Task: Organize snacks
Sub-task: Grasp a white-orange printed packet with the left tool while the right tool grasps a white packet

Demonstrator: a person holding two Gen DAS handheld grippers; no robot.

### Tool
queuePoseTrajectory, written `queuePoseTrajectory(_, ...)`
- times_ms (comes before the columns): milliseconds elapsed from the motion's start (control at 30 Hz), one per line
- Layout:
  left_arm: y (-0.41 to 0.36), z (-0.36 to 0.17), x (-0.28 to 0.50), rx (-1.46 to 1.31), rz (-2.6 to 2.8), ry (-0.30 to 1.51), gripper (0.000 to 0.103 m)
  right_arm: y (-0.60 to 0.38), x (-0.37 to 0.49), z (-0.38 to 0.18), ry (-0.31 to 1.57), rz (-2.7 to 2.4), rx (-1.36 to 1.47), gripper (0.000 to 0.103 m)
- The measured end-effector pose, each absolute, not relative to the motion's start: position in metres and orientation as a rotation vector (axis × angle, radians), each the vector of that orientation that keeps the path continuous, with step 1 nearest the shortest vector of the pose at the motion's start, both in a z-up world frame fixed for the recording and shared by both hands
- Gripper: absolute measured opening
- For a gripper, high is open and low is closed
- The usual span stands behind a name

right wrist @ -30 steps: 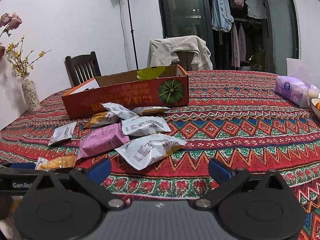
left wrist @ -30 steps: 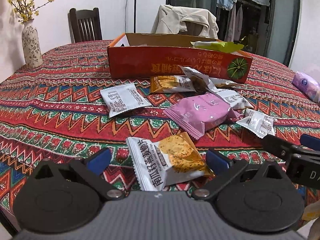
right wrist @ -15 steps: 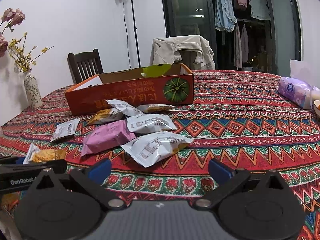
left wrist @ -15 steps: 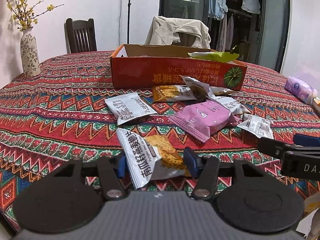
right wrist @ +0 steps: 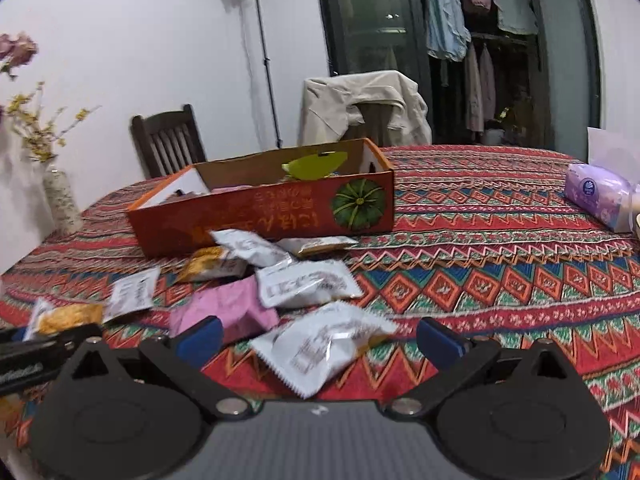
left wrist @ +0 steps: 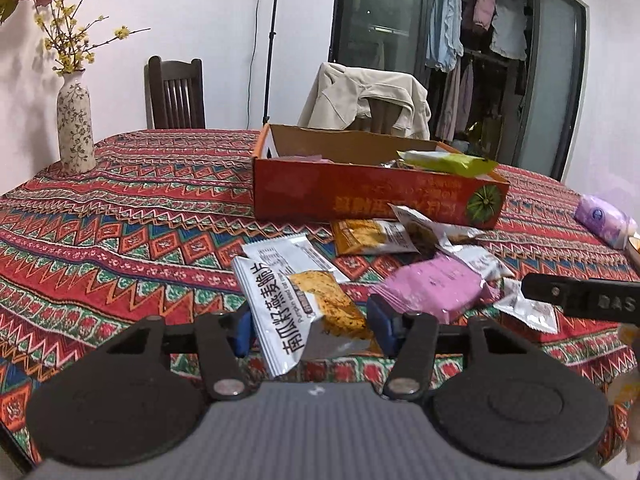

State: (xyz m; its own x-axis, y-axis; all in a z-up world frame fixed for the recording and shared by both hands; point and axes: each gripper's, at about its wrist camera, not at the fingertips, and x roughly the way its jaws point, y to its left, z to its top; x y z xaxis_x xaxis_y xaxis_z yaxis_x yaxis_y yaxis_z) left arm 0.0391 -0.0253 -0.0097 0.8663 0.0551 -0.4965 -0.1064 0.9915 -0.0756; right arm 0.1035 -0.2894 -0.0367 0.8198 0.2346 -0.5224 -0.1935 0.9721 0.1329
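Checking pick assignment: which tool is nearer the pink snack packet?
Left, though close. The left tool, shut on the pumpkin-seed crisp packet, sits just beside the pink snack packet. The right tool, open around a white packet, sits slightly short of it.

A white-and-orange snack packet (left wrist: pixel 304 312) is held tilted, lifted off the surface. Behind it lie a white packet (left wrist: pixel 292 256), an orange one (left wrist: pixel 368 236) and a pink one (left wrist: pixel 436 286). The open red box (left wrist: pixel 360 194) (pumpkin picture on its side) holds a green packet (left wrist: pixel 444 160).
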Motion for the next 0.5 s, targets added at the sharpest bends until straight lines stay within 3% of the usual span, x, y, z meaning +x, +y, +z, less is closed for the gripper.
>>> queuePoseTrajectory(367, -0.004, -0.005, 0.050, -0.114, 0.093, 0.498, 0.057, -0.271, 0.146, -0.053, 0.679, 0.096, 0.011, 0.102)
queuePoseTrajectory(500, 0.002, -0.007, 0.054, -0.122, 0.088, 0.501, 0.058, -0.272, 0.140, -0.060, 0.685, 0.118, -0.018, 0.089)
